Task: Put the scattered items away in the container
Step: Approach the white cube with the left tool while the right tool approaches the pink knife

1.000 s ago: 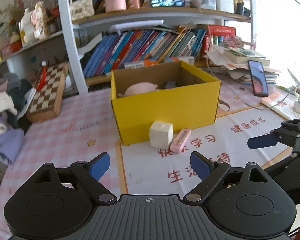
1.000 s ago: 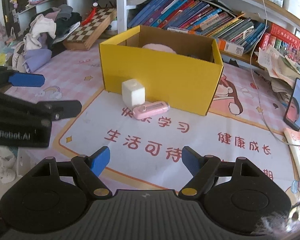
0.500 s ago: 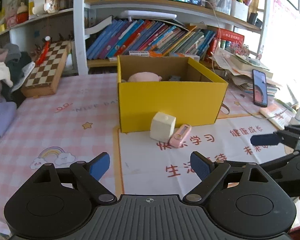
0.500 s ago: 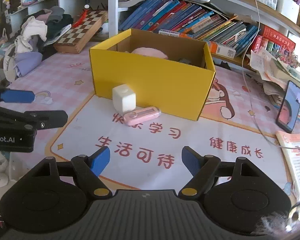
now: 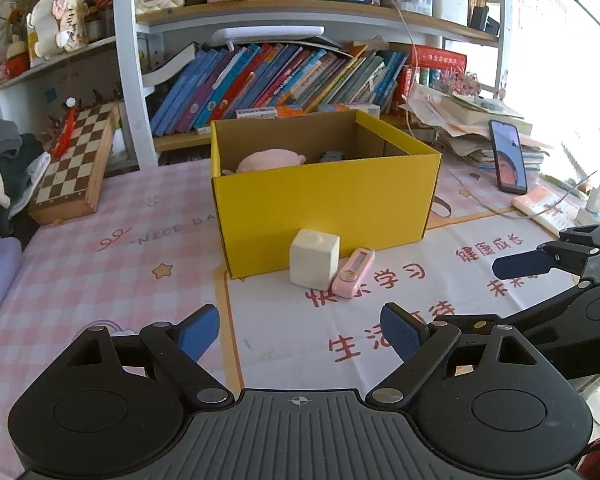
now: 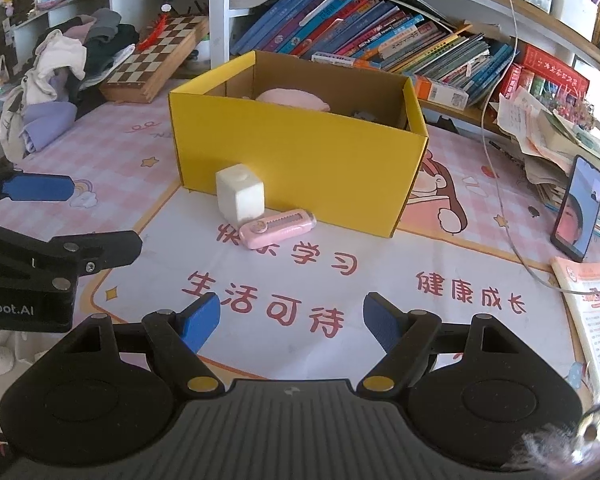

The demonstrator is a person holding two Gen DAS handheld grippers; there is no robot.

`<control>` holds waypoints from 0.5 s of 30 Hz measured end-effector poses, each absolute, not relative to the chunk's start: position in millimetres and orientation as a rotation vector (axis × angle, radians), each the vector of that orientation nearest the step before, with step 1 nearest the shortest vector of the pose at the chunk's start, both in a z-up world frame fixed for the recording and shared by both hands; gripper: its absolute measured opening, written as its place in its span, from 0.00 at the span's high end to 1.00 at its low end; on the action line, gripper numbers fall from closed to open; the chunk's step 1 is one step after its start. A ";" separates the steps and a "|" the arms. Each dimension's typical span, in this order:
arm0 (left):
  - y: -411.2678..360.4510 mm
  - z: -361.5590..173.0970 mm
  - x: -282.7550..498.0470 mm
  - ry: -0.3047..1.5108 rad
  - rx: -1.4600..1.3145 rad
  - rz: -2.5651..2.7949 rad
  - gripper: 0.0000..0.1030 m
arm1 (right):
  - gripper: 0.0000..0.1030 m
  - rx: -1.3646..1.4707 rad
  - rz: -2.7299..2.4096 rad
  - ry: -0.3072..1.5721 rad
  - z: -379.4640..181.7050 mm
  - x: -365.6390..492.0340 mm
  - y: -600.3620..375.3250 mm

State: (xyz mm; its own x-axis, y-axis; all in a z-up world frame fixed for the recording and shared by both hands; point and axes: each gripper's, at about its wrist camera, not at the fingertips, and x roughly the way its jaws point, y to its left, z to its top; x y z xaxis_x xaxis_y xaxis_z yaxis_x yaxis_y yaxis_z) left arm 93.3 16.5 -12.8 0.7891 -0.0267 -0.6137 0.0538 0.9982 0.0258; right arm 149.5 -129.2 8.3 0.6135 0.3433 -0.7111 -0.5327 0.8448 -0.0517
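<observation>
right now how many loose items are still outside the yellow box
2: a white cube against the box front, and a pink device touching the cube's right side. Others may be hidden behind.

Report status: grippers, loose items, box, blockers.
Left gripper and right gripper open, empty. White cube and pink case on the mat against the yellow box. Pink toy inside. Nothing in the way.
</observation>
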 end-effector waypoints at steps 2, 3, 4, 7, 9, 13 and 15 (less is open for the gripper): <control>16.6 -13.5 95.6 0.664 0.048 -0.045 0.13 | 0.25 -0.271 0.517 0.762 7.4 153.5 -127.7; 17.1 -14.1 97.3 0.667 0.049 -0.043 0.13 | 0.25 -0.272 0.520 0.765 6.9 155.6 -126.9; 17.5 -14.7 99.0 0.670 0.049 -0.042 0.13 | 0.25 -0.272 0.523 0.768 6.4 157.6 -126.2; 18.7 -16.3 104.9 0.679 0.050 -0.036 0.13 | 0.25 -0.274 0.531 0.777 4.9 163.8 -124.0; 19.3 -16.7 109.3 0.679 0.047 -0.030 0.13 | 0.25 -0.274 0.539 0.783 3.7 168.5 -123.5; 20.4 -18.2 119.2 0.684 0.034 -0.016 0.14 | 0.25 -0.282 0.556 0.793 0.4 178.3 -122.7; 20.4 -19.7 124.4 0.691 0.028 -0.009 0.14 | 0.25 -0.283 0.570 0.800 -2.1 184.2 -122.0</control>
